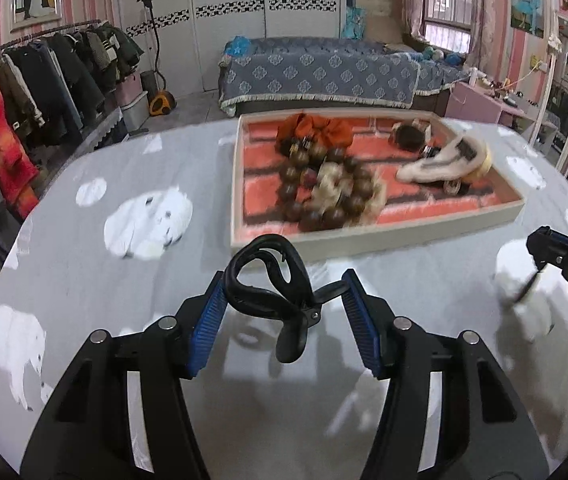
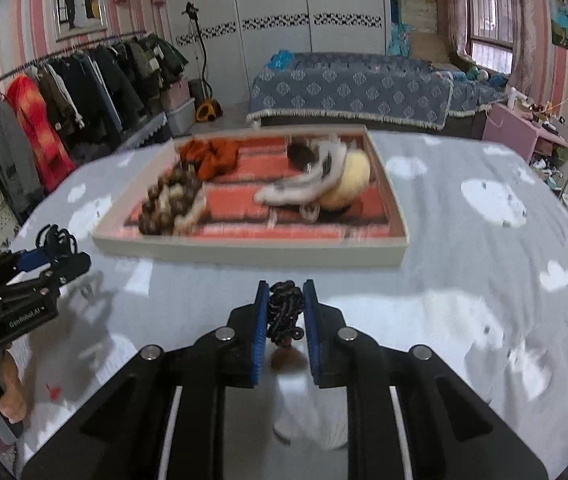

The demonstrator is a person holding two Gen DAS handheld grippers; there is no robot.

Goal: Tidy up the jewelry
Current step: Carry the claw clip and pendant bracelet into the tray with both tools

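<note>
Black plastic is filling the left gripper (image 1: 285,300), whose blue-padded fingers (image 1: 208,320) are clamping a looped hair claw clip (image 1: 280,300) above the grey bear-print surface (image 1: 84,264); the right gripper (image 2: 285,320) is pinching its fingers nearly together on a dark chain-like piece (image 2: 282,312); beyond both, a shallow tray (image 2: 244,250) (brick-patterned inside) is holding wooden beads (image 1: 323,188), an orange scrunchie (image 1: 313,128) and a white furry band (image 1: 441,160).
</note>
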